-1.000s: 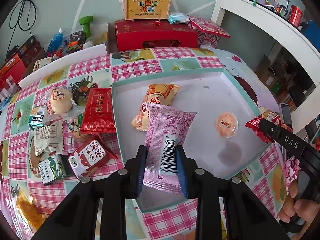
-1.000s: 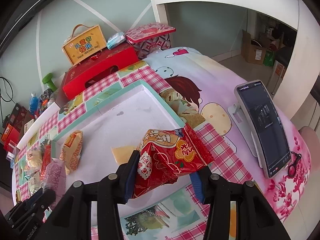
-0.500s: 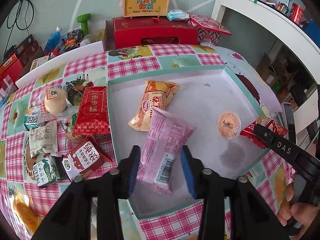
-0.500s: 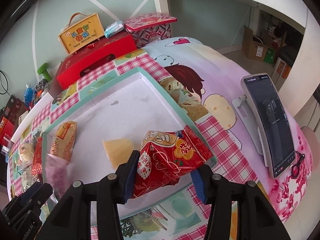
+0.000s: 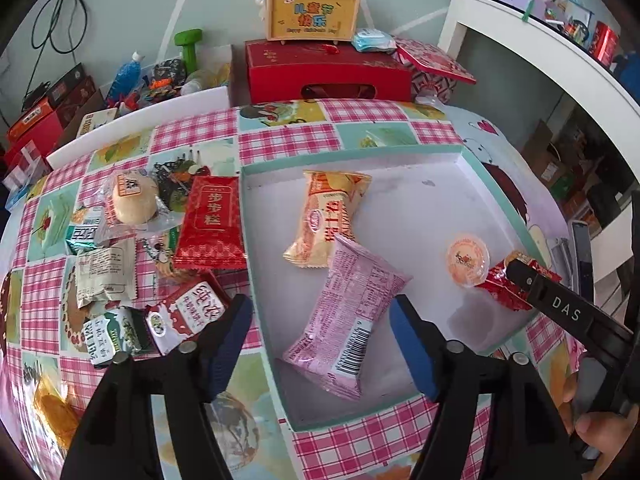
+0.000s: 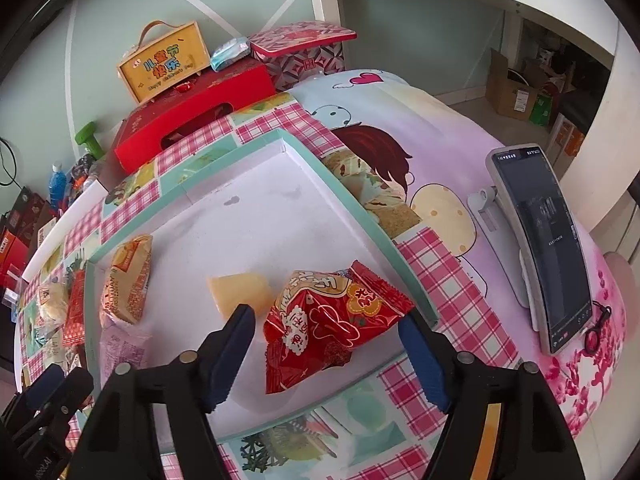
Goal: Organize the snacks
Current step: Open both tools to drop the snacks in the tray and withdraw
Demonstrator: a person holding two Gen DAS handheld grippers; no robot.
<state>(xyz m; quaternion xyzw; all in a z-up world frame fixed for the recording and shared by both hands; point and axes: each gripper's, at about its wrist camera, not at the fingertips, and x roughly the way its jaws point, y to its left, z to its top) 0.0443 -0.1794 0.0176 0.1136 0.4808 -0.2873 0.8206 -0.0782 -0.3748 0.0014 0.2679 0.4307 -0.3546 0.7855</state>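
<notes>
A pink snack packet [image 5: 348,316] lies flat on the white floor of the teal-rimmed tray [image 5: 420,152], under my left gripper [image 5: 322,332], whose jaws are opening and stand clear of it. A red snack bag [image 6: 332,324] rests at the tray's near right edge [image 6: 360,208] between the opening jaws of my right gripper [image 6: 326,344], with no pad pressing on it. An orange packet [image 5: 328,216] and a jelly cup [image 5: 467,258] also lie in the tray. The right gripper's finger [image 5: 556,300] shows over the red bag [image 5: 500,284] in the left wrist view.
Several snacks lie left of the tray on the checked cloth: a red packet [image 5: 210,222], a wrapped bun [image 5: 134,200], milk cartons [image 5: 116,332]. Red and yellow gift boxes [image 5: 328,68] stand behind. A phone on a stand [image 6: 548,248] is right of the tray.
Both grippers went from shut on their packets to open. The pink packet dropped flat into the tray, and the red bag settled at the tray's right edge.
</notes>
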